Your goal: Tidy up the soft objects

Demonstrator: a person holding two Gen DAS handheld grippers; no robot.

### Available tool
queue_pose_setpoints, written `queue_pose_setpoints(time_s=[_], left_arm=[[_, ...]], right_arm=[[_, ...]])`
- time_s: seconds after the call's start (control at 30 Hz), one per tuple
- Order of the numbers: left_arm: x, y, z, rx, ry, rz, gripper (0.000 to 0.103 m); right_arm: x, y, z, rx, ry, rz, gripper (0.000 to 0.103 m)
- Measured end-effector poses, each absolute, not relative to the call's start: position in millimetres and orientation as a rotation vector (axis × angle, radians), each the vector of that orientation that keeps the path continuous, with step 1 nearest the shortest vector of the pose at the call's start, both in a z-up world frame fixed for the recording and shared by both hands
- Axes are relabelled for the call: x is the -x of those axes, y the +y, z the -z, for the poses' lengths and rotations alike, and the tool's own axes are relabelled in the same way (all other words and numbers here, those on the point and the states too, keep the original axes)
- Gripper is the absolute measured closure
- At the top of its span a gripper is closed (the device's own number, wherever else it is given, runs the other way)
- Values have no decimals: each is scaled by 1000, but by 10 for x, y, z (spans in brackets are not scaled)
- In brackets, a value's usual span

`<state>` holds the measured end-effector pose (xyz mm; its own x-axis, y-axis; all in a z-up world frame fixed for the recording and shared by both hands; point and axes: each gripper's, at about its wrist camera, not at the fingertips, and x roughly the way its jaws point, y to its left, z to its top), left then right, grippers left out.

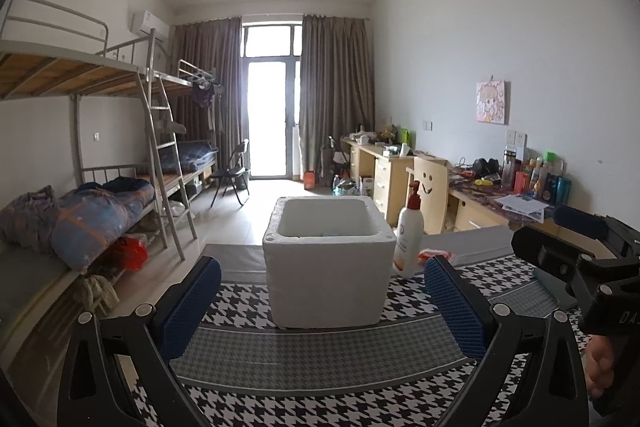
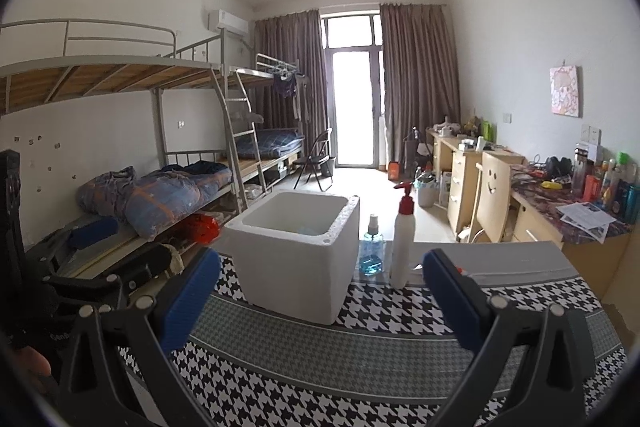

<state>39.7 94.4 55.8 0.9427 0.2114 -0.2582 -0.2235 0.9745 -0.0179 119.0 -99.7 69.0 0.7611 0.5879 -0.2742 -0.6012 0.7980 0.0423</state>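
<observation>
A white foam box (image 1: 328, 279) stands open-topped on the table with the houndstooth cloth (image 1: 320, 359). Something pale blue (image 1: 330, 233) barely shows at its bottom. My left gripper (image 1: 323, 267) is open and holds nothing, its blue pads on either side of the box and nearer than it. In the right wrist view the foam box (image 2: 296, 267) sits left of centre. My right gripper (image 2: 321, 261) is open too, with nothing between its fingers. Each gripper also appears in the other's view: the right gripper (image 1: 556, 233) and the left gripper (image 2: 120, 247).
A white lotion bottle with a red pump (image 2: 402, 247) and a blue spray bottle (image 2: 371, 255) stand just right of the box. An orange-and-white packet (image 1: 432, 254) lies behind the lotion bottle. Bunk beds with bedding (image 1: 96, 219) line the left, cluttered desks (image 1: 520, 195) the right.
</observation>
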Motion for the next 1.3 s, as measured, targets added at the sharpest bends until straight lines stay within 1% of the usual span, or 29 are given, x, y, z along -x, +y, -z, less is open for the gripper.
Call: queue_pose_setpoints(time_s=[0.6, 1.3], left_arm=[[-155, 841, -455, 59, 206, -221, 1], [-16, 773, -279, 72, 190, -212, 1]], right_arm=[[-901, -1176, -505, 46, 238, -616, 1], [-754, -1310, -331, 28, 212, -600, 1]])
